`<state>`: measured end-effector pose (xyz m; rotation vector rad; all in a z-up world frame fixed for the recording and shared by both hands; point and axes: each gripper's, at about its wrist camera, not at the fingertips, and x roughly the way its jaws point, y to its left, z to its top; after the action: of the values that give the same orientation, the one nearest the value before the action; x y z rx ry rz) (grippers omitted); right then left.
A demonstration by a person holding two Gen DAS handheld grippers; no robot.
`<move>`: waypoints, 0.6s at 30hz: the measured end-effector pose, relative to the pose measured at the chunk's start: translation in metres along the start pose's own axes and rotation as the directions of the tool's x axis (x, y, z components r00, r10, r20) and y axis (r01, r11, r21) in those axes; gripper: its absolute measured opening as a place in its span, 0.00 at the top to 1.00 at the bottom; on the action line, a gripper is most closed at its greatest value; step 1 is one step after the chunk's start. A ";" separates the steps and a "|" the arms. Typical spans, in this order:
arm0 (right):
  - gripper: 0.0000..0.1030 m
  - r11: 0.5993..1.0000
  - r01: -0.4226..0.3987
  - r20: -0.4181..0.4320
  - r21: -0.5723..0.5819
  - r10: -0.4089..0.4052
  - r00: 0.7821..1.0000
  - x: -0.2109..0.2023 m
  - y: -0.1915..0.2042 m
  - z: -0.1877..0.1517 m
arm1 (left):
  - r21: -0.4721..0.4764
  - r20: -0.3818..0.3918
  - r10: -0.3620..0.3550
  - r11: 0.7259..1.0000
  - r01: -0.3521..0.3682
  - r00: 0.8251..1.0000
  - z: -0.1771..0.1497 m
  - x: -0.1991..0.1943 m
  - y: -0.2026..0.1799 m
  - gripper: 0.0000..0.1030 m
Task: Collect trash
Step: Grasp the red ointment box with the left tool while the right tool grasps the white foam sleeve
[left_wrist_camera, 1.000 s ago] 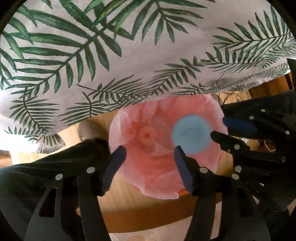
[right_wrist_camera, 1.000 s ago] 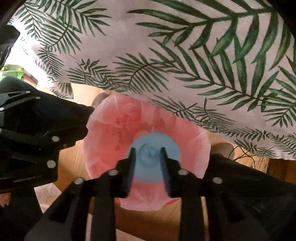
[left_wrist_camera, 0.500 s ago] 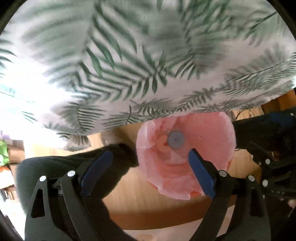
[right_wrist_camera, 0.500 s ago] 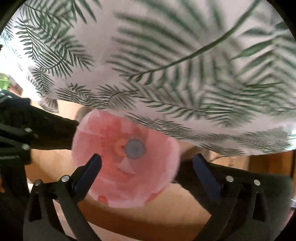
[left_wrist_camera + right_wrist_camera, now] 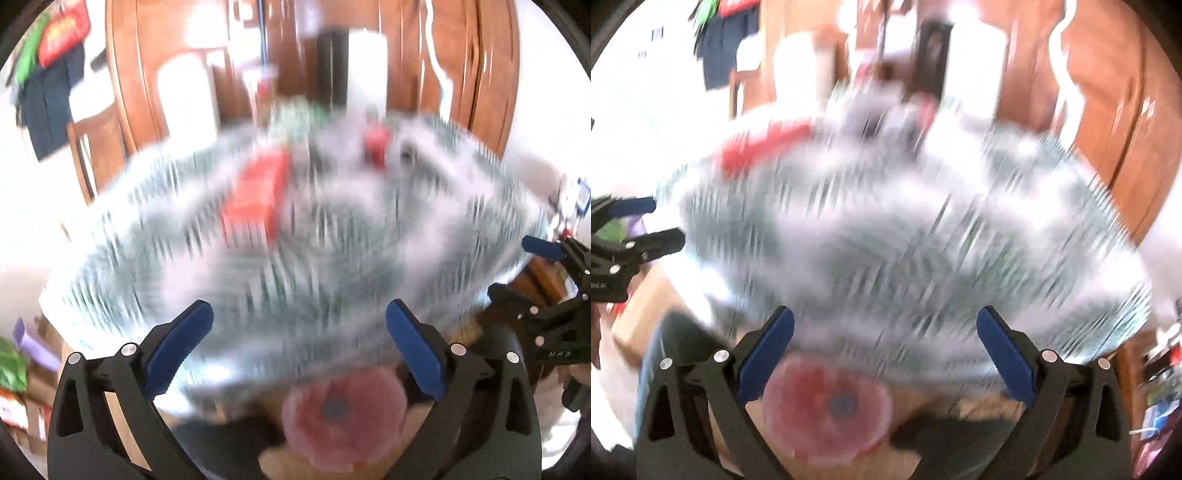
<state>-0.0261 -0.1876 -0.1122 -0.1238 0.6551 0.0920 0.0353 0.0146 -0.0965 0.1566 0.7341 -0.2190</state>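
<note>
Both views are heavily motion-blurred. A bin lined with a pink bag point(image 5: 343, 421) sits low below the table edge; it also shows in the right wrist view point(image 5: 827, 410). A blue-grey round piece point(image 5: 334, 409) lies at its bottom, also seen in the right wrist view point(image 5: 843, 405). My left gripper point(image 5: 299, 343) is open and empty, above the bin. My right gripper point(image 5: 884, 347) is open and empty too. On the leaf-print tablecloth point(image 5: 332, 236) lie a red packet point(image 5: 255, 199) and a small red item point(image 5: 376, 146), both blurred.
The right gripper's body shows at the right edge of the left wrist view point(image 5: 554, 295); the left gripper's shows at the left edge of the right wrist view point(image 5: 624, 236). Wooden doors point(image 5: 476, 66) and a chair point(image 5: 85, 147) stand behind the table.
The right gripper opened and the blue round piece dropped into the pink bag. Both grippers then rose and tilted up fast, so the table top and room came into view.
</note>
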 end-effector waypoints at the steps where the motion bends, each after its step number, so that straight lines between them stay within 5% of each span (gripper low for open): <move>1: 0.05 0.999 0.036 0.038 -0.008 -0.036 0.999 -0.003 -0.004 0.015 | 0.006 0.020 0.008 1.000 -0.008 1.000 0.013 0.000 0.001 0.06; 5: 0.05 0.994 0.113 0.088 -0.011 -0.111 0.990 0.013 -0.021 0.064 | 0.023 0.022 0.038 0.999 -0.039 0.999 0.057 0.028 0.007 0.06; 8: 0.05 0.990 0.142 0.049 -0.015 -0.141 0.989 0.044 -0.030 0.085 | 0.008 -0.022 0.031 1.000 -0.030 0.999 0.073 0.054 0.016 0.06; 16: 0.05 0.974 0.215 -0.006 -0.074 -0.216 0.976 0.096 -0.030 0.069 | -0.024 -0.090 0.018 1.000 -0.020 0.996 0.073 0.097 0.022 0.06; 18: 0.13 0.968 0.239 0.001 -0.080 -0.240 0.971 0.104 -0.032 0.066 | -0.019 -0.095 0.022 1.000 -0.024 0.995 0.072 0.102 0.022 0.06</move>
<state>0.0994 -0.2048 -0.1209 -0.2798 0.6405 -0.1159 0.1611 0.0061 -0.1112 0.1574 0.8285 -0.1832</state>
